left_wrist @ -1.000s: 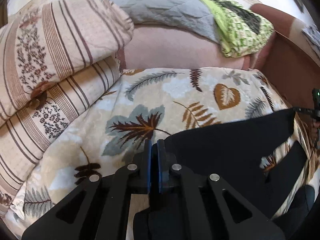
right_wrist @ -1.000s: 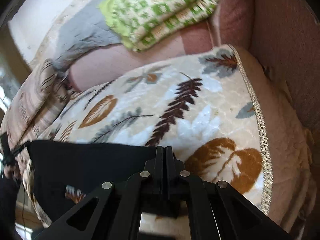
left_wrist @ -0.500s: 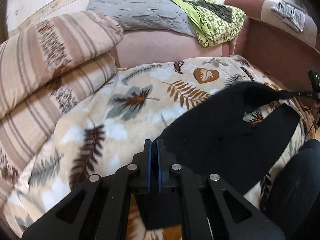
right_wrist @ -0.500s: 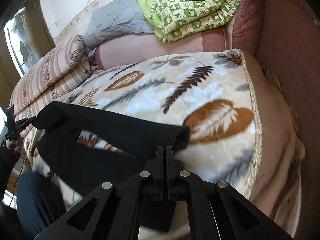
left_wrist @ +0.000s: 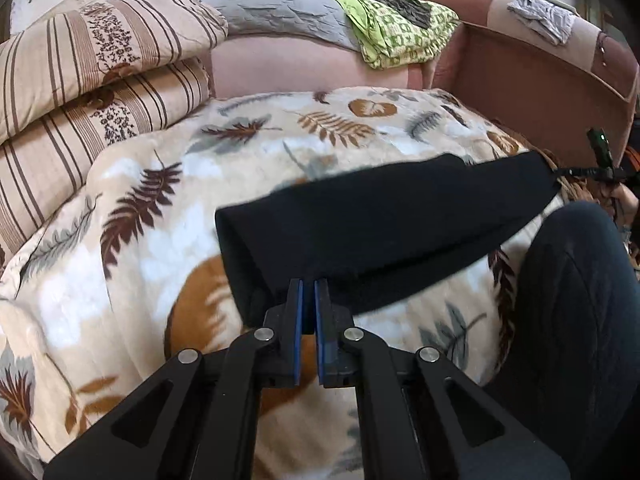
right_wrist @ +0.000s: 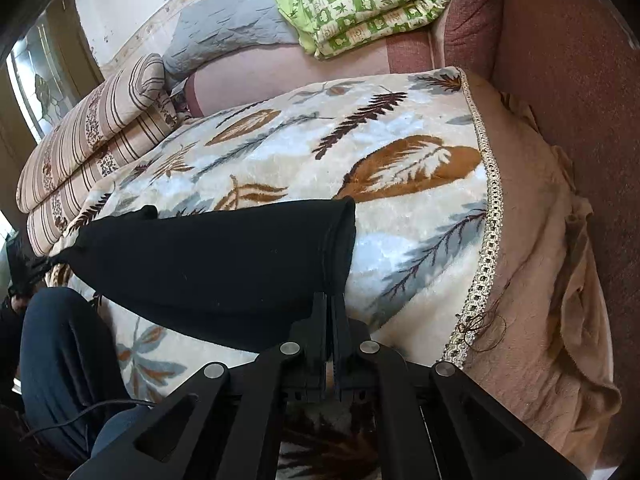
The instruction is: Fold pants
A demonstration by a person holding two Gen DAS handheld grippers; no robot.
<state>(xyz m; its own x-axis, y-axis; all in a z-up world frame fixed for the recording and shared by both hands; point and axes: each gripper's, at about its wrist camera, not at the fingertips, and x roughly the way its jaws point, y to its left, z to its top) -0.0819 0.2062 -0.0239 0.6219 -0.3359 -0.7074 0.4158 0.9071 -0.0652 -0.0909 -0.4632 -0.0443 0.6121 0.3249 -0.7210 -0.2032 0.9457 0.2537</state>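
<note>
The black pants lie doubled over as one wide band across the front of the leaf-patterned blanket. My left gripper is shut on the band's near left corner, with cloth pinched between its blue pads. In the right wrist view the same pants stretch leftwards from my right gripper, which is shut on their near right corner. Each gripper shows small at the far end of the band in the other's view: the right gripper and the left gripper.
A person's leg in dark trousers stands against the blanket's front edge. Striped folded quilts are stacked at the left, with a grey quilt and a green one on the backrest. The brown armrest bounds the right.
Both grippers pulled back towards the blanket's front edge, carrying the pants' edge over. The gap between the two legs has closed and the pants now lie as one doubled band.
</note>
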